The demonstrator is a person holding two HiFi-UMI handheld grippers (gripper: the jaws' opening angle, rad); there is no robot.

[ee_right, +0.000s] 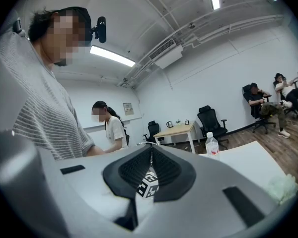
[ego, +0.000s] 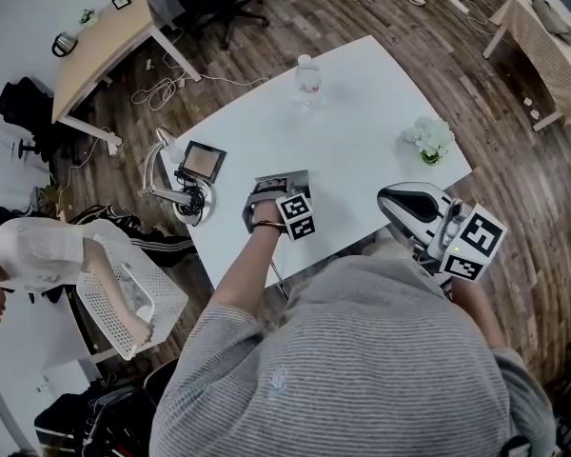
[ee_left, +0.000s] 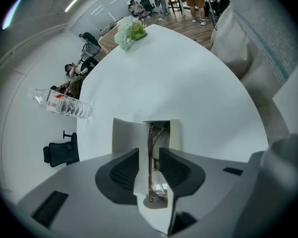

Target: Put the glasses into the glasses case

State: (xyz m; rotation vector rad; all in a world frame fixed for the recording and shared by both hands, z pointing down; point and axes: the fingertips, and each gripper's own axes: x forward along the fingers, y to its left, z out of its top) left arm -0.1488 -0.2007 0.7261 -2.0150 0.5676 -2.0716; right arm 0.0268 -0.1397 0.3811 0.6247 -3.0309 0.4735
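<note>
Between parted jaws of left gripper (ee_left: pixel 149 155): thin metal-framed glasses (ee_left: pixel 150 135) in open pale-grey rectangular case (ee_left: pixel 126 135) (probably light, bendable; safest held at bridge); right gripper (ee_right: pixel 150 152) closed, empty.

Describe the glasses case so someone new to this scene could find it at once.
Start at the white table. Near its edge closest to the person, away from the water bottle and the flowers, sits the glasses case. It alone is a small open box with thin-framed glasses inside.
</note>
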